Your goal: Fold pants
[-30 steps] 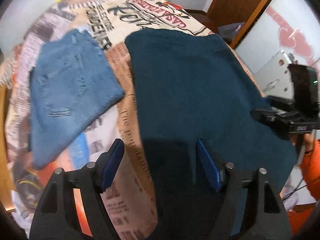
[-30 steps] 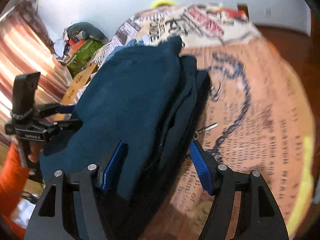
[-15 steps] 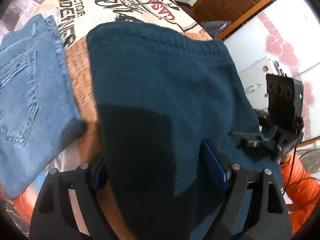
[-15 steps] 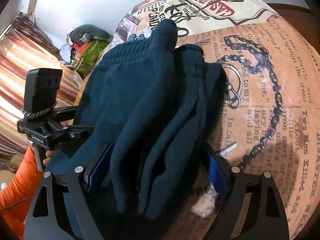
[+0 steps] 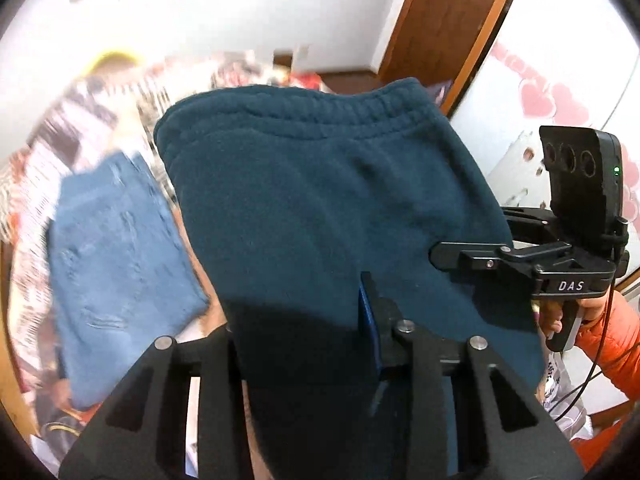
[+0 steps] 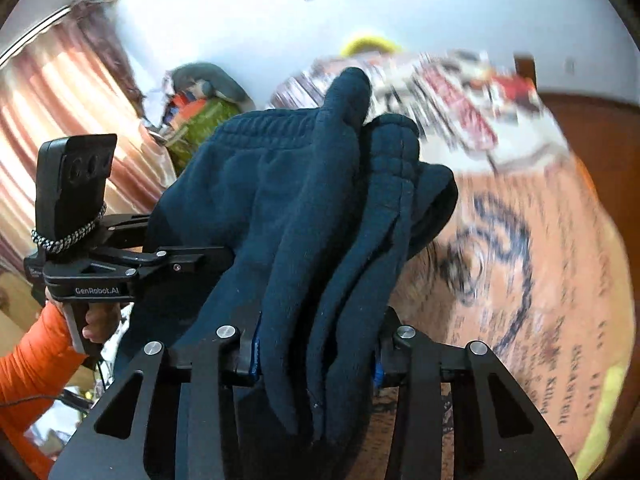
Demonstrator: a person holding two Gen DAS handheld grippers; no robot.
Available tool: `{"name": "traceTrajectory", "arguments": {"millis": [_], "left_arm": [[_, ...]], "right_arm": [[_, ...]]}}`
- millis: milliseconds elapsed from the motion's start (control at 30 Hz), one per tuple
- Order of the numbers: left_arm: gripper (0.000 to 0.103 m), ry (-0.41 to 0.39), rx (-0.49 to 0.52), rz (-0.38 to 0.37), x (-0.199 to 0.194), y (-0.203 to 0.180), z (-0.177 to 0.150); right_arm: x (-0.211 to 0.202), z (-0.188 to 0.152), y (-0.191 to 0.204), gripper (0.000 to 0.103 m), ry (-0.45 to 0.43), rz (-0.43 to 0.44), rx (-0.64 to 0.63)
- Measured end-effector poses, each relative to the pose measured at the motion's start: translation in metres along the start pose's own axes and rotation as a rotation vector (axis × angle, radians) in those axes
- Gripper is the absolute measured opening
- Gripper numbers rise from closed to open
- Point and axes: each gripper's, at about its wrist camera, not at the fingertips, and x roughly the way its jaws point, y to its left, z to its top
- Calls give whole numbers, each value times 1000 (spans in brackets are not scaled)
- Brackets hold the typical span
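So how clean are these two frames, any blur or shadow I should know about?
Left wrist view: the teal pants are sharp, the folded jeans and printed bedcover smear with motion, and a dark shadow covers the cloth near the left tongs. Right wrist view: pants sharp, bedcover print blurred; fisheye bends both edges.

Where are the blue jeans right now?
In the left wrist view the blue jeans lie folded on the printed bedspread, at the left of the picture, beside the dark teal pants. The right wrist view does not show them.
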Motion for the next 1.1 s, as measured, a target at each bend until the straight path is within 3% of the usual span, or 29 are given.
{"name": "traceTrajectory", "arguments": {"millis": [300, 533, 800, 1100], "left_arm": [[32, -264, 17, 150, -119, -6, 13], [32, -408, -15, 278, -174, 25, 15], [32, -413, -106, 328, -171, 81, 9], [32, -305, -210, 346, -109, 157, -4]], "right_arm": [[-52, 41, 90, 32, -211, 1, -208], [-49, 80, 143, 31, -300, 45, -293], [0, 104, 168, 31, -269, 93, -325], [96, 117, 139, 31, -134, 105, -273]]}}
